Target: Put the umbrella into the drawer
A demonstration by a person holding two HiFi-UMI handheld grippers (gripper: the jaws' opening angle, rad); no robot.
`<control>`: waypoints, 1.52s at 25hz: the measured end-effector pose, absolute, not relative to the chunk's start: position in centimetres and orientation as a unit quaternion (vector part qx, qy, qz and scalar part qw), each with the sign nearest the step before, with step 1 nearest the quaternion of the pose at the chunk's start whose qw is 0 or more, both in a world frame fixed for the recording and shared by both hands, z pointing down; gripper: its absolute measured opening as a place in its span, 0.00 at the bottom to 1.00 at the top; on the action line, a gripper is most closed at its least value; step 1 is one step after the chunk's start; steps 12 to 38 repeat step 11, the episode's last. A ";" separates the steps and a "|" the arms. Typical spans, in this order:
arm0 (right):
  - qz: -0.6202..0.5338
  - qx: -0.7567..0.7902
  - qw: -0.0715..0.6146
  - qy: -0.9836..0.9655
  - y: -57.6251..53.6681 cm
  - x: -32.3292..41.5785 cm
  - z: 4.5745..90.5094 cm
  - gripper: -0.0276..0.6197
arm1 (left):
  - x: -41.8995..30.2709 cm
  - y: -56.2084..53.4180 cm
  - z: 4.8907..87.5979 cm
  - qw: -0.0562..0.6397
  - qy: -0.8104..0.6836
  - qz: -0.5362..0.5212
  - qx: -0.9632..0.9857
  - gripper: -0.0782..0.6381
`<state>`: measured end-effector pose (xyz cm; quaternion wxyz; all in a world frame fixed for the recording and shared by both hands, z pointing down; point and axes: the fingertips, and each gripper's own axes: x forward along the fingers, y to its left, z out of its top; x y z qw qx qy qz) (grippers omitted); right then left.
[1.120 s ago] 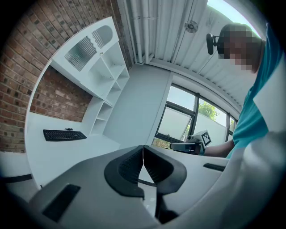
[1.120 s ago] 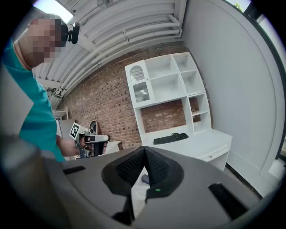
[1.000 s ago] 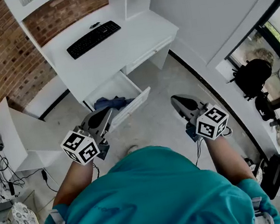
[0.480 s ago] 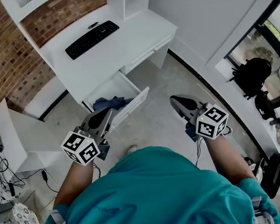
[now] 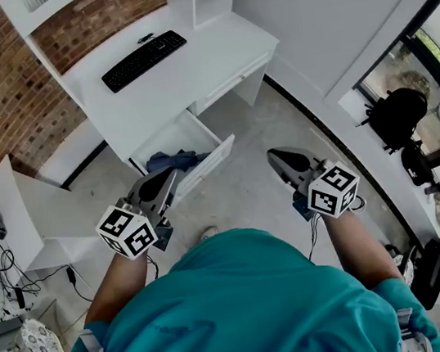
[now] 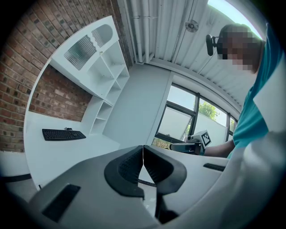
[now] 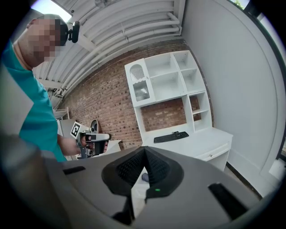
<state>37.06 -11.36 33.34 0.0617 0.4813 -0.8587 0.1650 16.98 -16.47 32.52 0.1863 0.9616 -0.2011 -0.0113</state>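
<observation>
left gripper [image 5: 169,177]: jaws pressed together, empty, just near of the drawer [image 5: 211,161] front | right gripper [image 5: 276,156]: jaws together, empty, over floor to the right, apart from drawer | umbrella [image 5: 173,162]: dark blue bundle lying inside the pulled-out drawer under the white desk [image 5: 180,82] | keyboard [image 5: 145,60]: on desk, far side

No words, numbers or brand marks come through anywhere right now. The cube [image 5: 127,230] on the left gripper [image 5: 161,185] and the cube [image 5: 334,189] on the right gripper [image 5: 281,159] show only black-and-white square patterns, no letters. The keyboard [image 5: 144,59] on the counter [image 5: 188,81] probably carries key legends, but from up here they're too small to read.
</observation>
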 end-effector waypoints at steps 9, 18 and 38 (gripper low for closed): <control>0.164 0.477 0.069 -0.861 -11.3 36.9 33.5 0.08 | 16.9 -16.5 32.6 0.188 -0.201 -0.011 0.962 0.13; 0.164 0.476 0.070 -0.861 -11.4 36.9 33.5 0.08 | 16.9 -16.5 32.6 0.187 -0.201 -0.011 0.961 0.13; 0.164 0.476 0.070 -0.861 -11.4 36.9 33.5 0.08 | 16.9 -16.5 32.6 0.187 -0.201 -0.011 0.961 0.13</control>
